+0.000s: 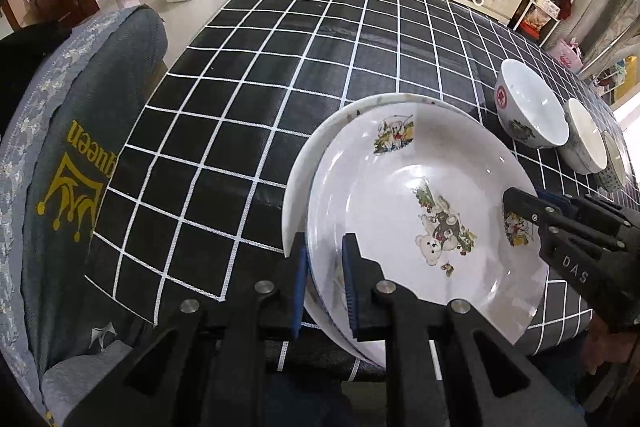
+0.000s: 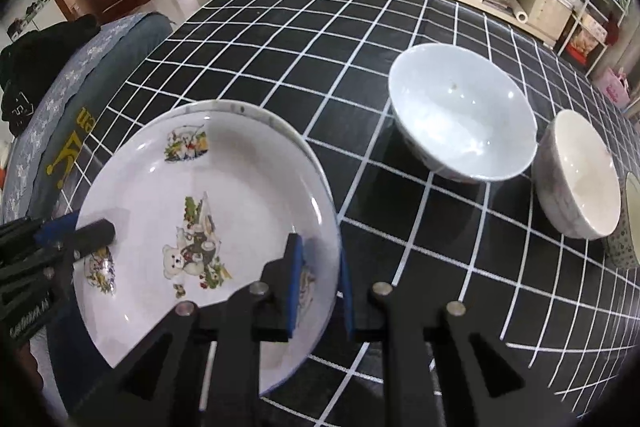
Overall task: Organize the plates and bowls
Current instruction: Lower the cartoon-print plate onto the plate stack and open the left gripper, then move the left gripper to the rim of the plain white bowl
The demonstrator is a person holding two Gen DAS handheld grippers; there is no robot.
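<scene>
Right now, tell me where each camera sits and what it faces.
Left wrist: on the left hand-held gripper, facing across the checkered table; its fingers straddle the plate's left rim.
Right wrist: on the right hand-held gripper, fingers straddling the plate's right rim, bowls ahead.
Shared: plate, bowls, and each other's gripper.

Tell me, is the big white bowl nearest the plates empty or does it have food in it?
Empty. The right wrist view looks into the big white bowl: bare glossy inside, one tiny speck.
</scene>
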